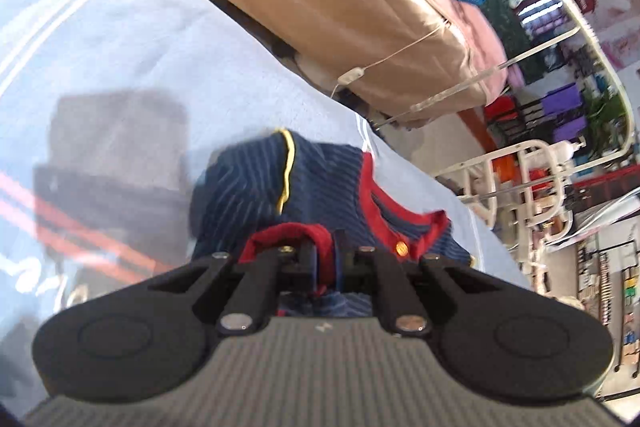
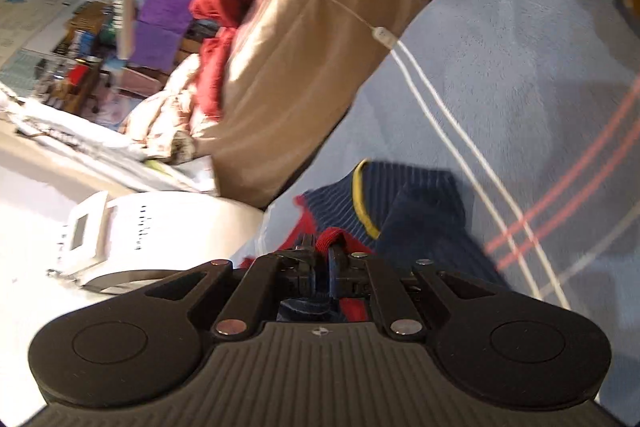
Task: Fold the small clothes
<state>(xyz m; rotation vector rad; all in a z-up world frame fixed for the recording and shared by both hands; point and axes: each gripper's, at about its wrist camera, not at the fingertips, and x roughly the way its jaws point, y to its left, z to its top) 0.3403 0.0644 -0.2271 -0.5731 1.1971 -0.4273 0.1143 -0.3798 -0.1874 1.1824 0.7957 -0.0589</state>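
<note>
Fabric of navy striped garment (image 1: pixel 320 195) hiding both claw tips.

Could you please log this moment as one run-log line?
left gripper: shut on striped sweater | right gripper: shut on striped sweater | surface: blue blanket

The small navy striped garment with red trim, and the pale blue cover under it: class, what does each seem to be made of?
Small navy striped garment with red trim: looks like ribbed knit, probably cotton or wool blend; fine ridges show, matte. Both the left gripper and right gripper pinch its red edge.
Pale blue cover: seems a soft fleece or plush blanket; fuzzy, matte nap.
</note>
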